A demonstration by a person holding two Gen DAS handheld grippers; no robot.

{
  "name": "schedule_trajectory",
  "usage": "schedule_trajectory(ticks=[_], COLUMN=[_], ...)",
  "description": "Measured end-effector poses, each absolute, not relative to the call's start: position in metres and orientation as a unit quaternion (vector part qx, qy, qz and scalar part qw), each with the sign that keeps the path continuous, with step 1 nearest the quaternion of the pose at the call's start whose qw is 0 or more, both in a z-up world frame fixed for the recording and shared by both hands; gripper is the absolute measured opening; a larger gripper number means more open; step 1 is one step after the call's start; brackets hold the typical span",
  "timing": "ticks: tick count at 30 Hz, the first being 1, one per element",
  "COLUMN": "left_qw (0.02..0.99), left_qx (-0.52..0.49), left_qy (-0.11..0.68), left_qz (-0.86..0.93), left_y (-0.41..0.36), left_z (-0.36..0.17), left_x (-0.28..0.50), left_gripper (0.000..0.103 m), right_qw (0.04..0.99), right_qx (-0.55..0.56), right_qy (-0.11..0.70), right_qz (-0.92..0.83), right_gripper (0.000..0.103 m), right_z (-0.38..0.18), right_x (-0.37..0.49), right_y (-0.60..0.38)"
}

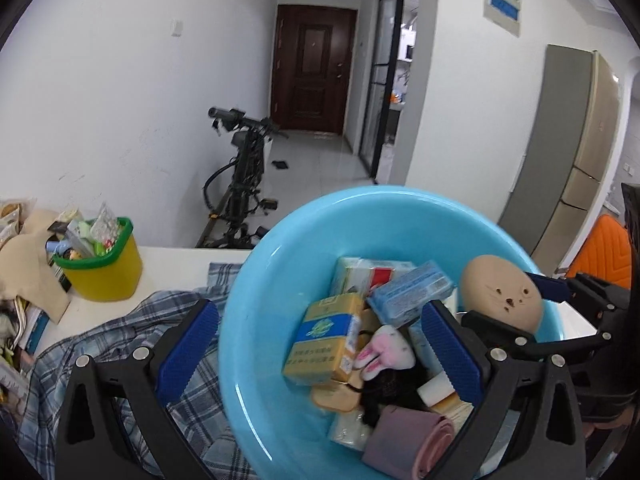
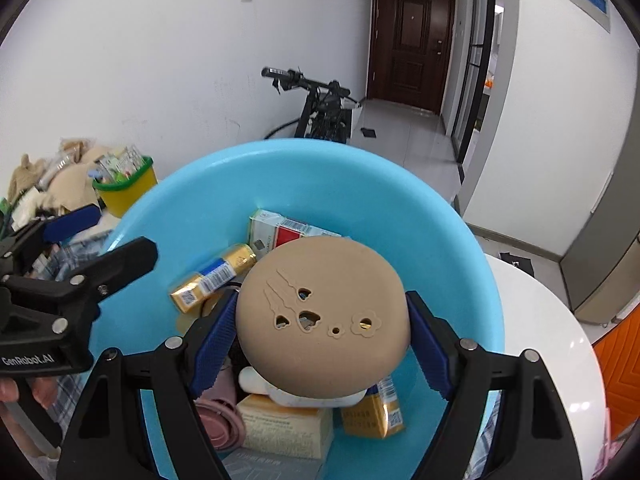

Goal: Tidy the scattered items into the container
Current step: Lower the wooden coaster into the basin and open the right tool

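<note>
While over basin (image 2: pixel 168 200), tan disc (image 2: pixel 320 316) gripped

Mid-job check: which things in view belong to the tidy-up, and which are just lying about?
Job:
blue basin
tan disc in the right gripper
boxes in the basin
left gripper at the rim

Lying about:
yellow bin
plaid shirt
bike
</note>
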State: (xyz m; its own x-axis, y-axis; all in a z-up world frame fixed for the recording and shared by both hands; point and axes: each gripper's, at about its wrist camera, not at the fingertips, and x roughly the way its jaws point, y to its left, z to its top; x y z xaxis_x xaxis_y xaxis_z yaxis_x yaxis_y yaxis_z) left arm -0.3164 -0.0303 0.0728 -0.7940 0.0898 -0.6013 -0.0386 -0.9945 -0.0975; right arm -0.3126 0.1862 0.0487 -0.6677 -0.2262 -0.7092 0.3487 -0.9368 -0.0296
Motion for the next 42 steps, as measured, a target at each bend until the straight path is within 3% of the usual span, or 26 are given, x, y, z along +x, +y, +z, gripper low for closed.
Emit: schedule_trajectory(ticks=[12,31,42], left_qw=[0.035,0.019,0.014], left_qx=[-0.367,-0.343,-0.347], left_qy=[-0.092,-0.036,-0.049], left_qz=[0.925,0.938,0.937], left_y=[-0.046,-0.030,-0.038], left_z=[0.056,0.068,0.069], left_x=[-0.329,-0.320,-0.321], left_gripper=[0.103,0.103,0.103], right_qw=[0.186,0.244,0.277], right_qx=[0.436,0.410,0.428], right_qy=[0.140,0.219,0.192], right_qz=[-0.869,-0.851,-0.838], right_gripper=[0.079,0.079,0.080], right_z=[0.034,0.046,0.028], right_x=[-0.325,-0.291,-0.291], right_y=[0.177,0.116,0.103])
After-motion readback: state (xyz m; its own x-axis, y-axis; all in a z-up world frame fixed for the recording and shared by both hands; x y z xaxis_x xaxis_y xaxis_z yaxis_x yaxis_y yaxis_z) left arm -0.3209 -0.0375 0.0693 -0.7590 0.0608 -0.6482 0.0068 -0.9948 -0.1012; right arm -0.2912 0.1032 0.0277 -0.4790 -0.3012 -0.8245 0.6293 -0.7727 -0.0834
